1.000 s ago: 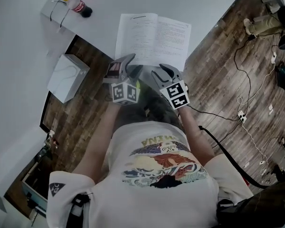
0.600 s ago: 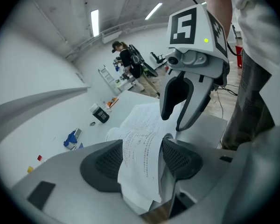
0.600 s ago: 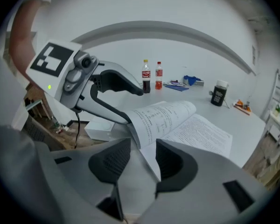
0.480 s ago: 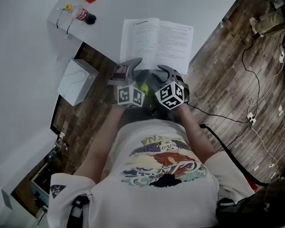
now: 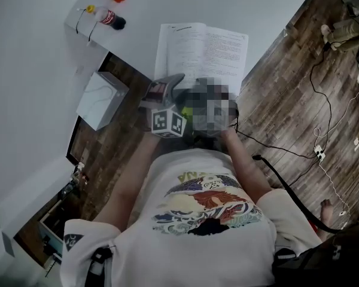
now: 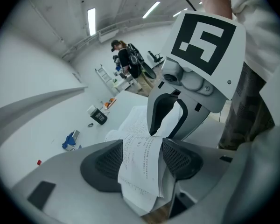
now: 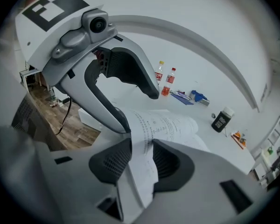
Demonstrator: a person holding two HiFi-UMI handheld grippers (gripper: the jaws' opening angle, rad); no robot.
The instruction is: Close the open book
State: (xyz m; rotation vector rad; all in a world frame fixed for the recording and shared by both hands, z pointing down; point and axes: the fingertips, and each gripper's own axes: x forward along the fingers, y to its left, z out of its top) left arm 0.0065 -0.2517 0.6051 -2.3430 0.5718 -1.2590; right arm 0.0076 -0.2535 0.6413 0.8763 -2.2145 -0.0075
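Jaws of my left gripper [image 6: 142,157] clamp pages at the near edge of the book [image 5: 203,49]; my right gripper [image 7: 141,161] clamps pages alongside.

The left claw [image 6: 141,157] and the right claw [image 7: 141,160] have drawn closer together at the 6 o'clock edge of the open book [image 5: 203,49]. Each now pinches a sheaf of pages there, lifted off the bench [image 5: 245,5] and standing upright between its pads.
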